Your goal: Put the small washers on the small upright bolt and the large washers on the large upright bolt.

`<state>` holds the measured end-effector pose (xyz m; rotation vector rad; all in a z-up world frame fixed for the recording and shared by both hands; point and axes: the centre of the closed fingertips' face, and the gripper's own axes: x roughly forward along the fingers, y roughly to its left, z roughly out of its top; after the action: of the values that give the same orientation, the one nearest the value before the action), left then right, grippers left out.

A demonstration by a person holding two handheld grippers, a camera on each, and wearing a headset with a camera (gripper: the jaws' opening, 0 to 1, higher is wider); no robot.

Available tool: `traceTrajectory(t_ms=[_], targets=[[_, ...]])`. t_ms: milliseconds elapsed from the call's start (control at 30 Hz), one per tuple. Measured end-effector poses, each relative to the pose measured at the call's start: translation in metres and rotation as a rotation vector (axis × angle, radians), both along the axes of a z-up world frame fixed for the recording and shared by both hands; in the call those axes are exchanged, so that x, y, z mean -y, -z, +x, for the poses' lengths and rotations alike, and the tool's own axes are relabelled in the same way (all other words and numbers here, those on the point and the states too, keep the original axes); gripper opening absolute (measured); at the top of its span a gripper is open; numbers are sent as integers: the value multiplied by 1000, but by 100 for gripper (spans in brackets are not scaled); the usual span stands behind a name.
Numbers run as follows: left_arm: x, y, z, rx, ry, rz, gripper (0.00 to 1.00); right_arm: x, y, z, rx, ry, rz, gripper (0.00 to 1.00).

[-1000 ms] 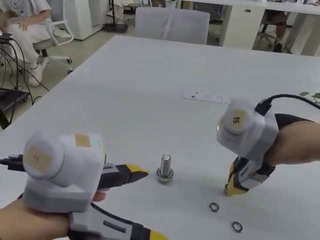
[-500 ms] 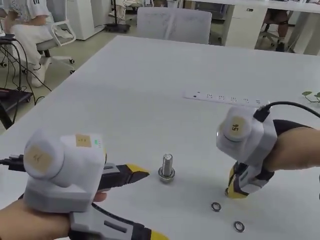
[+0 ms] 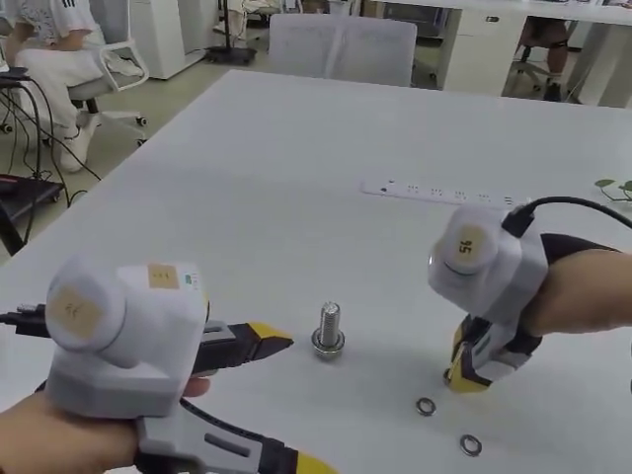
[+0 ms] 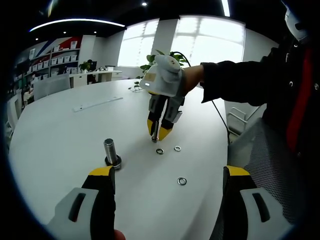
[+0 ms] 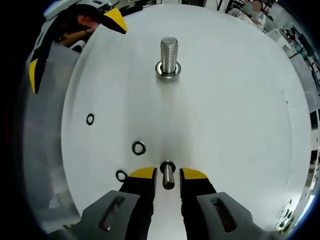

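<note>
Left tongs: near left. Jaws spread wide, nothing between them, pointing right across the worktop.
Near washer: flat on the worktop, out in the open between the two tongs, on the side towards the person.
Washer pair: one nearer, one just beyond it. Both lie flat, just beside the right tongs on their near-left side. Size class too small to tell.
Right tongs: near right, tips down at the worktop. Jaws a narrow gap apart, flanking the small bolt. Whether they press it cannot be told.
Small bolt: upright between those jaws, long axis vertical, top free.
Large bolt: upright at mid-worktop, left of the right tongs and just beyond the left tongs' far jaw. A ring sits at its foot.
Deciding relation: the pair lies nearest the right tongs, but these are occupied at the small bolt. The left tongs are free yet farther off. Each washer needs lifting flat and lowering along a vertical shank.
Power strip: far, well apart.
</note>
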<state>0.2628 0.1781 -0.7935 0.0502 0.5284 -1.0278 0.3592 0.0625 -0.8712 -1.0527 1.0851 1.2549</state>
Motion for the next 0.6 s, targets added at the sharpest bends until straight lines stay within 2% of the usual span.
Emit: traceTrajectory(t_ms=[433, 600], targets=[[1, -2, -1, 6, 2, 1, 89, 7, -5, -1, 2, 37, 24, 39], [1, -2, -1, 10, 2, 3, 89, 13, -8, -1, 7, 48, 27, 40]])
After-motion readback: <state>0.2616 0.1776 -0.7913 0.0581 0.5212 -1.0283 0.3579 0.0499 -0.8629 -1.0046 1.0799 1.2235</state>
